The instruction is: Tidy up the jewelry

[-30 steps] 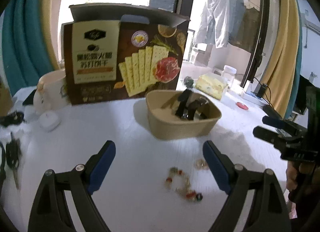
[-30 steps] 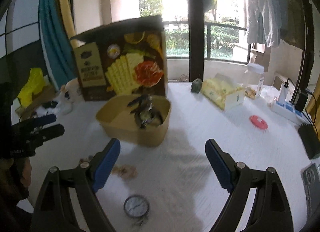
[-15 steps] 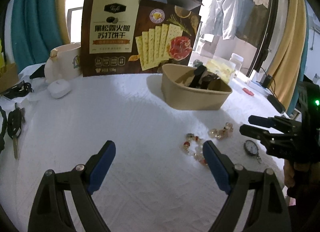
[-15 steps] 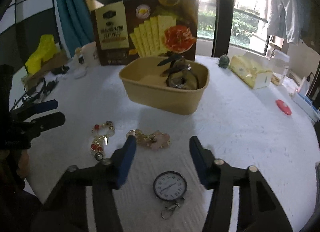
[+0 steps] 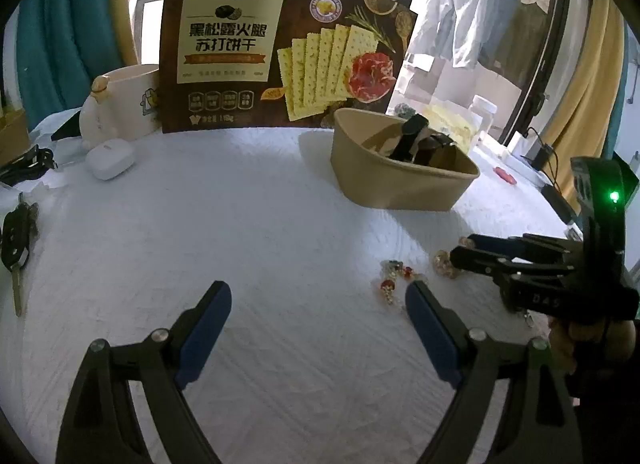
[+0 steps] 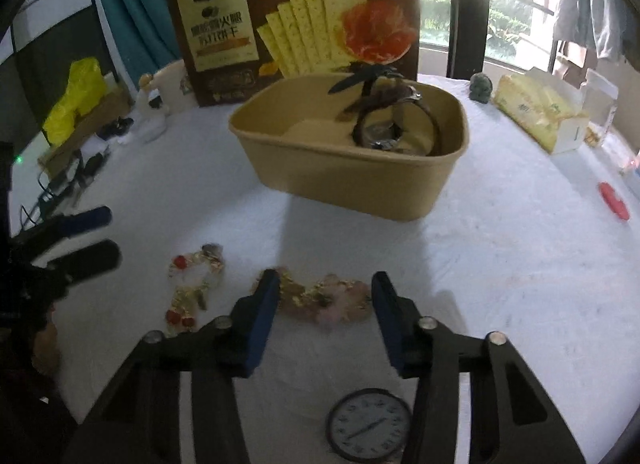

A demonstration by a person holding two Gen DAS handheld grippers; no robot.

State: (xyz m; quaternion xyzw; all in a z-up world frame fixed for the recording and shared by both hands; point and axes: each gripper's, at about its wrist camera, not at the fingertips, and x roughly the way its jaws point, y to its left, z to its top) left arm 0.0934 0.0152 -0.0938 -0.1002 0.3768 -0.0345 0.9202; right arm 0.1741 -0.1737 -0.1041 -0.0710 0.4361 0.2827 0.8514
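Observation:
A tan paper bowl [image 6: 352, 167] holds several wristwatches [image 6: 394, 119]; it also shows in the left wrist view [image 5: 400, 183]. My right gripper [image 6: 323, 296] is open, its blue fingers either side of a pink and gold bracelet [image 6: 324, 300] lying on the white cloth. A red and gold beaded bracelet [image 6: 192, 284] lies to its left. A pocket watch [image 6: 368, 426] lies under the right gripper. My left gripper [image 5: 318, 312] is open and empty above the cloth, left of the beaded bracelet [image 5: 392, 280].
A big cracker box [image 5: 280, 51] stands behind the bowl. A white mug [image 5: 128, 103], an earbud case [image 5: 110, 157] and car keys [image 5: 16, 236] lie at the left. A tissue pack [image 6: 540, 111] and a red disc [image 6: 614, 199] are at the right.
My right gripper has dropped forward and narrowed, and its fingers now straddle the pink and gold bracelet. My left gripper has drawn back to the left, away from the beaded bracelet.

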